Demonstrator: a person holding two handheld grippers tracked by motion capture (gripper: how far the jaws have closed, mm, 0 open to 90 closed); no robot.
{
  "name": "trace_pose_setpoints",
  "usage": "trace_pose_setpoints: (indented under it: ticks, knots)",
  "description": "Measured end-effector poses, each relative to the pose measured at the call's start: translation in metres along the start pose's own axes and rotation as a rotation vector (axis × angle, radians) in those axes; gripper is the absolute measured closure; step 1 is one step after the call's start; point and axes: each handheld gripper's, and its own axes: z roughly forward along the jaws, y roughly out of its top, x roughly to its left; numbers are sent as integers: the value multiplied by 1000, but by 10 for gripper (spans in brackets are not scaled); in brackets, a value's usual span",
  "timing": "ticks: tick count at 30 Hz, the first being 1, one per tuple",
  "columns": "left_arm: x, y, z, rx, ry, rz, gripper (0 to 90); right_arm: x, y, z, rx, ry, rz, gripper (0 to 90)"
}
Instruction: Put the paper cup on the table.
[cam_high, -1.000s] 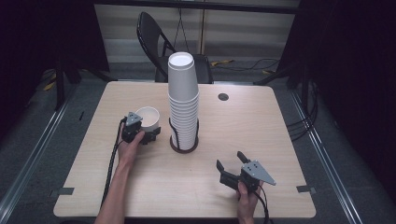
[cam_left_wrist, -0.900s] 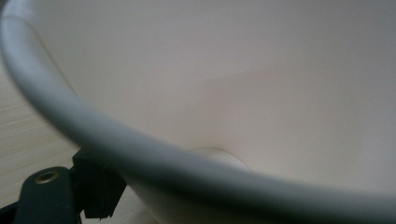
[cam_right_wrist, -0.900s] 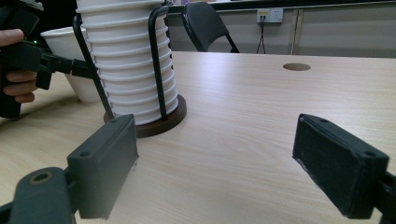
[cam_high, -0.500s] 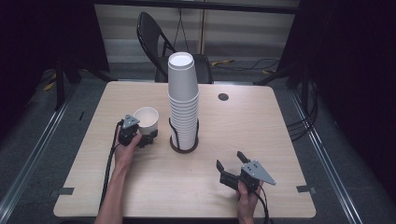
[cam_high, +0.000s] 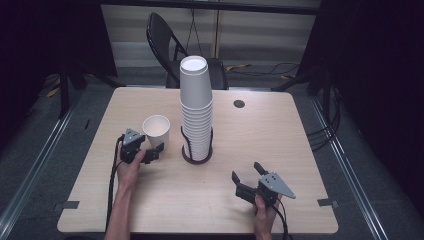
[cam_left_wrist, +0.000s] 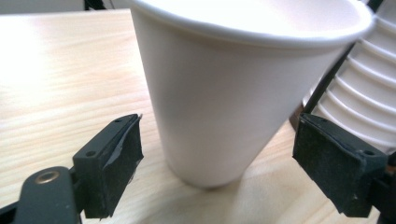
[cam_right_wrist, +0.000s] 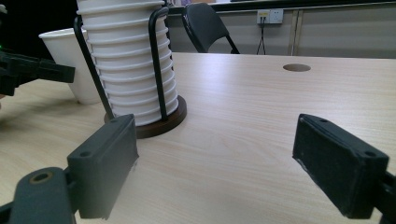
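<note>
Your left claw is spread around the single cup, jaws not touching; your right claw is spread over bare counter.

single cup left of cup stack | both on table

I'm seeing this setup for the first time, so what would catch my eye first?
A tall stack of white paper cups in a black wire holder rises at the table's middle. Just left of it stands a single cup, upright, between the open jaws of the left gripper. The right gripper rests open near the front edge.
</note>
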Motion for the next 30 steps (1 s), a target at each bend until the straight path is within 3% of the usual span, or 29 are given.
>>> trace_pose_setpoints:
  ticks: [5,15,20,30]
  knots:
    - [-7,-1,-18,-75,-23,-3,155,0,0,0,0,0,0,133]
    - [-36,-8,-43,-138,-52,56,154,0,0,0,-3,2,-1,134]
    - [-49,-14,-52,-155,-104,66,154,0,0,0,-5,2,-2,134]
    - [-70,-25,-68,-162,-116,43,154,0,0,0,-3,2,-5,134]
